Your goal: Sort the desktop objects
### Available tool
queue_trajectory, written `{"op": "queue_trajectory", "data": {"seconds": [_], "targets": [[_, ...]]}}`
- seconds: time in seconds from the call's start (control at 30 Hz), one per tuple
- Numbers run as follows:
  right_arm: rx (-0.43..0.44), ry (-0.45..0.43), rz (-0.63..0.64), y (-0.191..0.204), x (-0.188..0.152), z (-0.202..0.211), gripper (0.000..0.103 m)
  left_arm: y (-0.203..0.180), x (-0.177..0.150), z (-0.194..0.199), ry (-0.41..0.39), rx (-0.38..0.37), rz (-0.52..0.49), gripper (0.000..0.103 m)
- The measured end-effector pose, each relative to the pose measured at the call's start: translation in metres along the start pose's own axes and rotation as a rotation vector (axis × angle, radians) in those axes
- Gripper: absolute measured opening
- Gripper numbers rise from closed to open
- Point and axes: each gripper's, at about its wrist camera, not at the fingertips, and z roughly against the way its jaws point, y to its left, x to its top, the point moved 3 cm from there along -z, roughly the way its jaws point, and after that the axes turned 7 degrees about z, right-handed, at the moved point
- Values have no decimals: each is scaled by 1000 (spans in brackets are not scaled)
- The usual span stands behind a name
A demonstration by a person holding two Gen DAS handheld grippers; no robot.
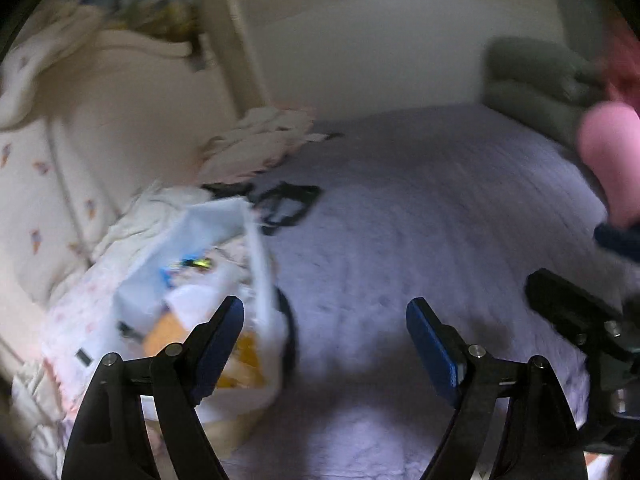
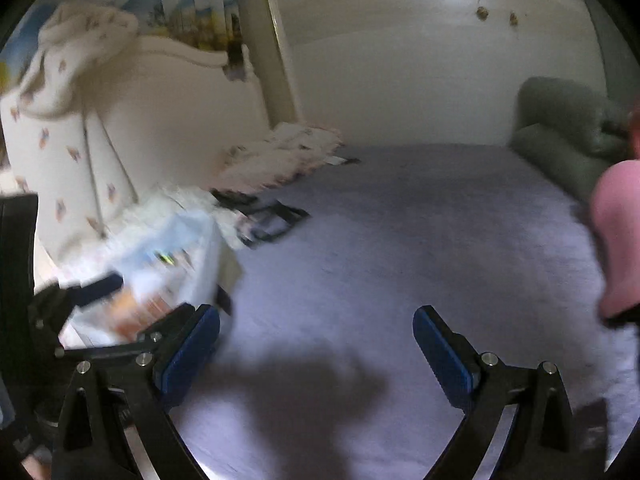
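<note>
- Your left tongs [image 1: 325,316] stand wide open with nothing between the blue pads; they hang over a pale lilac bed cover [image 1: 420,208], with a white bag [image 1: 208,280] of mixed items just beside the left finger
- Your right tongs [image 2: 316,324] are likewise spread wide and empty, above bare cover; their shadow falls on the cloth below them
- The things to sort seem to be in that white bag, at the left of both views, near a cream headboard [image 1: 132,120]; small blue, yellow and orange items show inside it, but none can be named
- A flat black frame-like object [image 1: 286,204] lies on the cover beyond the bag, apart from it
- To do this step well, I judge you should steady both hands first, since both views are smeared; then bring one pair of tongs to the bag's rim to hold it open, and reach in with the other for a single item
- Hard to make out: the bag's contents, the black object's nature, and a pink rounded shape [image 1: 612,160] cut off at the right edge; a grey-green cushion [image 1: 532,76] sits at the far corner of the bed
</note>
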Motion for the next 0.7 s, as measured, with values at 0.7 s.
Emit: {"op": "queue_trajectory", "data": {"seconds": [0.7], "targets": [[-130,330,-150,-48,-137,-117,100,-22,-111,-143,251,-153,225,89]]}}
